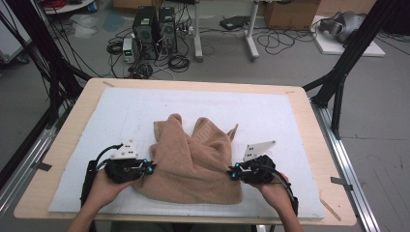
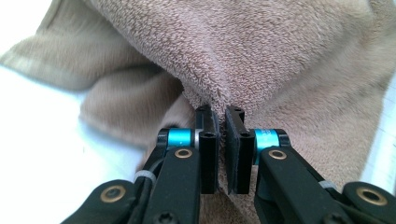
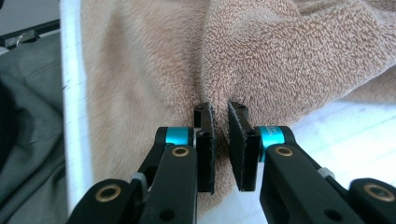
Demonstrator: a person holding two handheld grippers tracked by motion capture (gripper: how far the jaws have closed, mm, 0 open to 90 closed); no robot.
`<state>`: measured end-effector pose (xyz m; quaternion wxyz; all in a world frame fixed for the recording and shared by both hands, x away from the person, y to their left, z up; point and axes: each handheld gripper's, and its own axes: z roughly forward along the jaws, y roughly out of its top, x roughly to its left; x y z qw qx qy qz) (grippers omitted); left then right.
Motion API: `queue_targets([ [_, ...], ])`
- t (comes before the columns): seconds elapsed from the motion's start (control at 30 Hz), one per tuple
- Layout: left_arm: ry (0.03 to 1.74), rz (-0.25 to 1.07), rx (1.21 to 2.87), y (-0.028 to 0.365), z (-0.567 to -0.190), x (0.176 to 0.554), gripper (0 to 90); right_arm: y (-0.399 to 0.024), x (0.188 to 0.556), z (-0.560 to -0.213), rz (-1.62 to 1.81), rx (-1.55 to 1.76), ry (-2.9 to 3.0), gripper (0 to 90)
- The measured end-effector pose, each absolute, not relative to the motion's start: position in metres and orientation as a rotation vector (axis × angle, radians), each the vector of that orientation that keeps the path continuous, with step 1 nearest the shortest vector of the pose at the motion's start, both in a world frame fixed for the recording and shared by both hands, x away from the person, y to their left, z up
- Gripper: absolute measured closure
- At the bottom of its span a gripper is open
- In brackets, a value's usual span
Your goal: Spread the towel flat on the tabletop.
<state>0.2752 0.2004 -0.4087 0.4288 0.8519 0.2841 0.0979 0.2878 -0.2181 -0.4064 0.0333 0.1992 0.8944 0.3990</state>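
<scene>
Your left gripper [image 1: 149,168] pinches the left edge of the crumpled tan towel [image 1: 193,159] and your right gripper [image 1: 234,172] pinches its right edge, jaws nearly together on a fold, the towel lying on the white mat [image 1: 121,116] near its front edge.

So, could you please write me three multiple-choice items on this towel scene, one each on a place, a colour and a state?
1. Where does the towel lie?
A. on the white mat
B. on the floor
C. over a chair

2. What colour is the towel?
A. blue
B. light brown
C. green

3. How is the left gripper?
A. wide open above the towel
B. lying loose on the mat
C. shut on a fold of towel

Answers: 1 A, the high view shows it bunched on the mat; 2 B, it is light brown in every view; 3 C, the left gripper view shows terry pinched between nearly closed jaws.
</scene>
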Motion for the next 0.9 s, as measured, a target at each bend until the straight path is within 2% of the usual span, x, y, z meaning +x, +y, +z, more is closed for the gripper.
queue_targets([
  [0.33, 0.723, 0.171, 2.096, 0.217, -0.424, 0.230, 84.7, -0.218, 0.253, -0.413, 1.196, 0.579, 2.808, 82.0],
  [0.4, 0.720, 0.156, 2.091, 0.219, -0.422, 0.228, 83.7, -0.218, 0.251, -0.415, 1.214, 0.567, 2.800, 78.0],
  [0.47, 0.712, 0.143, 2.083, 0.220, -0.416, 0.230, 78.0, -0.218, 0.249, -0.409, 1.255, 0.545, 2.778, 68.8],
  [0.5, 0.702, 0.166, 2.074, 0.221, -0.406, 0.234, 67.7, -0.220, 0.249, -0.397, 1.350, 0.521, 2.729, 63.7],
  [0.53, 0.702, 0.166, 2.074, 0.221, -0.406, 0.234, 64.7, -0.220, 0.249, -0.397, 1.350, 0.521, 2.729, 63.7],
  [0.57, 0.699, 0.180, 2.059, 0.220, -0.400, 0.236, 60.8, -0.220, 0.252, -0.382, 1.396, 0.513, 2.683, 59.9],
  [0.7, 0.680, 0.257, 2.019, 0.214, -0.375, 0.253, 55.0, -0.214, 0.270, -0.358, 1.311, 0.490, 2.634, 57.2],
  [0.83, 0.685, 0.330, 2.020, 0.197, -0.366, 0.281, 52.8, -0.207, 0.297, -0.353, 1.271, 0.507, 2.617, 56.6],
  [0.87, 0.691, 0.341, 2.030, 0.190, -0.367, 0.292, 51.4, -0.199, 0.322, -0.354, 1.267, 0.549, 2.608, 56.7],
  [0.9, 0.695, 0.338, 2.040, 0.184, -0.368, 0.301, 51.4, -0.195, 0.332, -0.356, 1.256, 0.566, 2.605, 57.1],
])
